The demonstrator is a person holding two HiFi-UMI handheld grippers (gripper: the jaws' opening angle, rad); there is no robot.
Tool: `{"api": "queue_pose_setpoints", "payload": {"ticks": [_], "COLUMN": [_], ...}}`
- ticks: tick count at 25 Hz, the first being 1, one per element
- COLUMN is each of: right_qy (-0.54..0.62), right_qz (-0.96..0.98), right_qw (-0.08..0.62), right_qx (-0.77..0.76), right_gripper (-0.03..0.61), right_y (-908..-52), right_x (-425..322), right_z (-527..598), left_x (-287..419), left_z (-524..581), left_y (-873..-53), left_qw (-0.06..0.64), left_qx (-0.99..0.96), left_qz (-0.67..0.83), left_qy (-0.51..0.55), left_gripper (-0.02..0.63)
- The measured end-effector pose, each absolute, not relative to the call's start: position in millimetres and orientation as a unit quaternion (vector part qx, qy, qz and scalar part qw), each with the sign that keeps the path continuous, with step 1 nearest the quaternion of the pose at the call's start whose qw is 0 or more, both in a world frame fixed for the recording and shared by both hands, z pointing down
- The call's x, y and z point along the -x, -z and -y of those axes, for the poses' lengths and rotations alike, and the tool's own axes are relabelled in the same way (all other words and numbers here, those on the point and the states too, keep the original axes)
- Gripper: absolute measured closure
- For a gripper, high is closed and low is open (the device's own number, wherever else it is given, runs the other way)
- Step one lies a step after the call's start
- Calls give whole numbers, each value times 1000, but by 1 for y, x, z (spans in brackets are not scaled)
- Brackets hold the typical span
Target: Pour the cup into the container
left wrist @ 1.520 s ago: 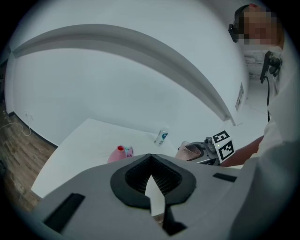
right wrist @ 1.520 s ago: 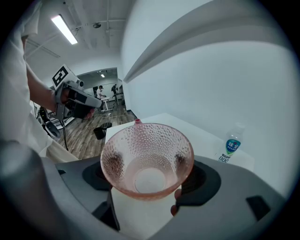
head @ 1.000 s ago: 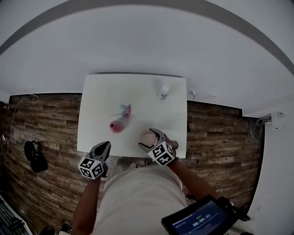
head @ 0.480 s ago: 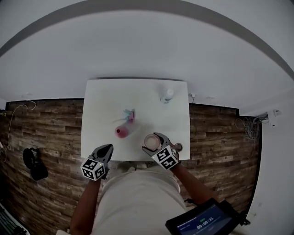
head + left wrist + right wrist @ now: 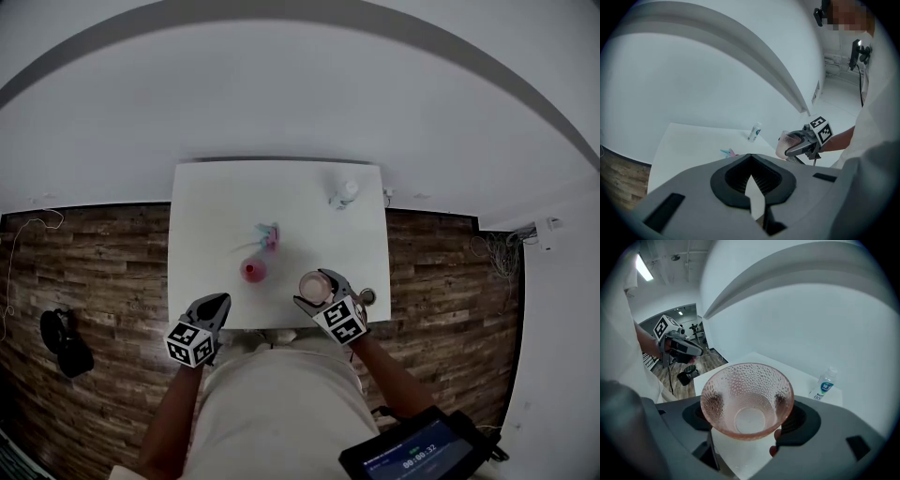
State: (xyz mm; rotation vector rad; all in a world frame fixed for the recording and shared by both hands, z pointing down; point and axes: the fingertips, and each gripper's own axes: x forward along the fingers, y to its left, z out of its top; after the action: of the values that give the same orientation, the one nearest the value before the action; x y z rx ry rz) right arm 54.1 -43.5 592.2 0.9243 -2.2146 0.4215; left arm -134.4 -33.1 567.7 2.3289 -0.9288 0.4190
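Presently, the pink dimpled glass cup point(image 5: 747, 399) is held by its sides between the fingers of the right gripper point(image 5: 319, 291), over the near right part of the white desk point(image 5: 225, 197). Its open mouth is turned toward that gripper's camera, and a clear base is seen. Whether any liquid is in it cannot be told. The left gripper point(image 5: 214, 302) is held just off the near edge of the desk, at the left. Its fingers are drawn nearly together with only a thin slit between them, and nothing is gripped. The pink container point(image 5: 251, 271) is found standing on the desk, left of the cup and apart from it. A small pink-and-teal item point(image 5: 268, 234) is noted just beyond the container. A small clear bottle point(image 5: 343, 193) with a white cap is recorded near the far right corner.
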Motion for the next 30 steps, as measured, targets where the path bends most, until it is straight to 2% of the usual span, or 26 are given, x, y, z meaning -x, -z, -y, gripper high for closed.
{"api": "queue_pose_setpoints", "payload": {"ticks": [21,30], "right_qy": [-219,-234], "right_qz": [815,814], "right_qw": [351,362], "right_qx": [-405,-390], "right_gripper": [192,192], "right_y": [-593,-595], "right_x": [-4,17], "right_z": [42,49], "left_x": [162,174], "left_z": [50,60], "left_y": [-587,-585], "left_qw": [282,280], "left_qx": [-909,-909], "left_qz": [256,260], "left_qy": [-168,-167], "left_gripper": [604,604]}}
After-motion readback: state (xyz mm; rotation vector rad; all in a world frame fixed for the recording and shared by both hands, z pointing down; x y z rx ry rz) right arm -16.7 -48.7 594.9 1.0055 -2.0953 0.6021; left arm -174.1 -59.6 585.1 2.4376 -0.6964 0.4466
